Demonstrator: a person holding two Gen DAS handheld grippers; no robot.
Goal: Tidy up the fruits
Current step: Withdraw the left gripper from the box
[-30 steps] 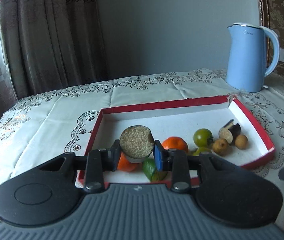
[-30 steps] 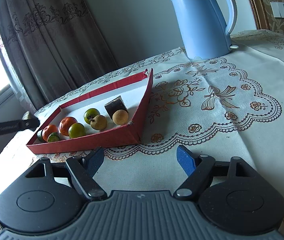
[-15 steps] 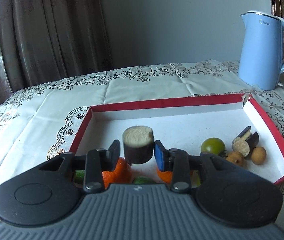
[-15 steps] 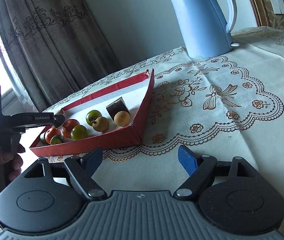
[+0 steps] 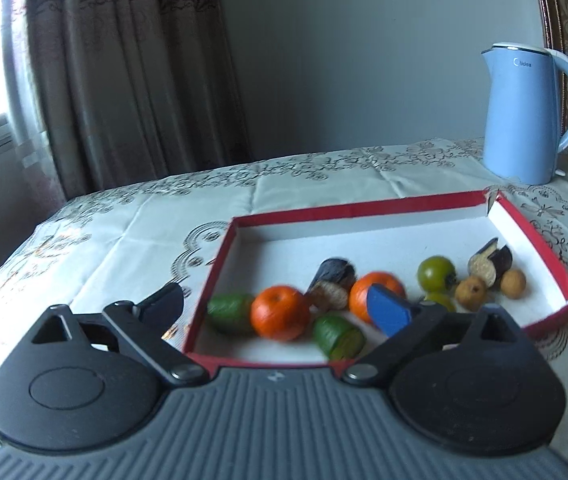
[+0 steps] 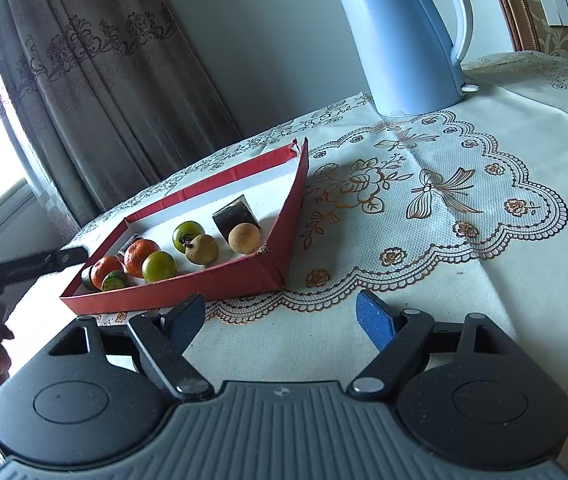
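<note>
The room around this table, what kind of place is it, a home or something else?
Probably a home, perhaps a dining corner: a lace-patterned tablecloth covers the table, a blue electric kettle stands on it, and patterned curtains hang by a window.

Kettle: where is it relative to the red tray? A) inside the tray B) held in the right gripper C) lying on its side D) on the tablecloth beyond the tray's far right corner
D: the blue kettle stands upright on the tablecloth, apart from the red tray, past its far right corner.
</note>
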